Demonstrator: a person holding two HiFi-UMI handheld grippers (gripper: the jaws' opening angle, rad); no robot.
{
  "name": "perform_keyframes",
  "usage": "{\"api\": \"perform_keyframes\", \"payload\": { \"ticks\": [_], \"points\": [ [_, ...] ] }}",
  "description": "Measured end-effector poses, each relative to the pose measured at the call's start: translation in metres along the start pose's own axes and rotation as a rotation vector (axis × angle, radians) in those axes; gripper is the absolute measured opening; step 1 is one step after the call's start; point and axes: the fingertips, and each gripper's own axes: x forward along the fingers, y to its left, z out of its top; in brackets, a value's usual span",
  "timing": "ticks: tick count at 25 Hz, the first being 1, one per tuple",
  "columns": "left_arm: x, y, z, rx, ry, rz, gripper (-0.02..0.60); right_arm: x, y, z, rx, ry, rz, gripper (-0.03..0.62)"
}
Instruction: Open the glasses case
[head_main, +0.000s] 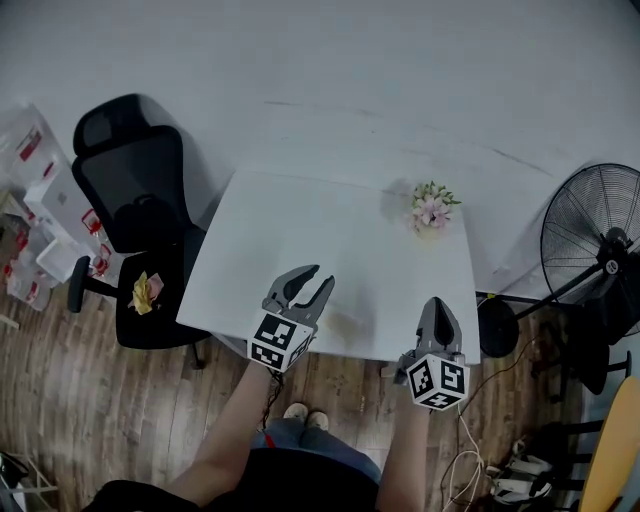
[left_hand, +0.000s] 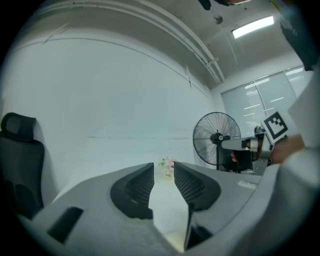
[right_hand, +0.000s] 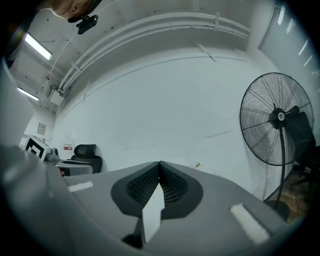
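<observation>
Table (head_main: 300, 230) smooth matt white; floor (head_main: 90, 400) glossy wood; left tool (left_hand: 163, 167) matt grey plastic.

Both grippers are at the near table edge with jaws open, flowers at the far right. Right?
Not quite. The right gripper is shut, its jaws meeting at the tips in the right gripper view. Only the left gripper is open. Both sit at the near edge of the table, flowers far right.

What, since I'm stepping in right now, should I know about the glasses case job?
Left gripper: open, empty, over the white table's near edge.
Right gripper: shut on nothing, at the same edge.
Glasses case: not visible in any view; only flowers stand on the table, far right.
Done: nothing. Left: find the case, open it.
</observation>
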Motion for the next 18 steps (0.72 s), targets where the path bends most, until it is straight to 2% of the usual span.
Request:
{"api": "perform_keyframes", "payload": {
  "ticks": [3, 9, 18],
  "points": [
    [0.008, -0.014, -0.015, 0.063, 0.05, -0.066, 0.132, 0.003, -0.003, -0.002, -0.002, 0.008, 0.007, 0.011],
    [0.024, -0.042, -0.061, 0.325, 0.193, -0.191, 0.13, 0.006, -0.011, -0.008, -0.005, 0.023, 0.016, 0.011],
    [0.035, -0.095, -0.134, 0.825, 0.42, -0.494, 0.126, 0.011, -0.018, -0.014, 0.0, 0.046, 0.026, 0.011]
  ]
}}
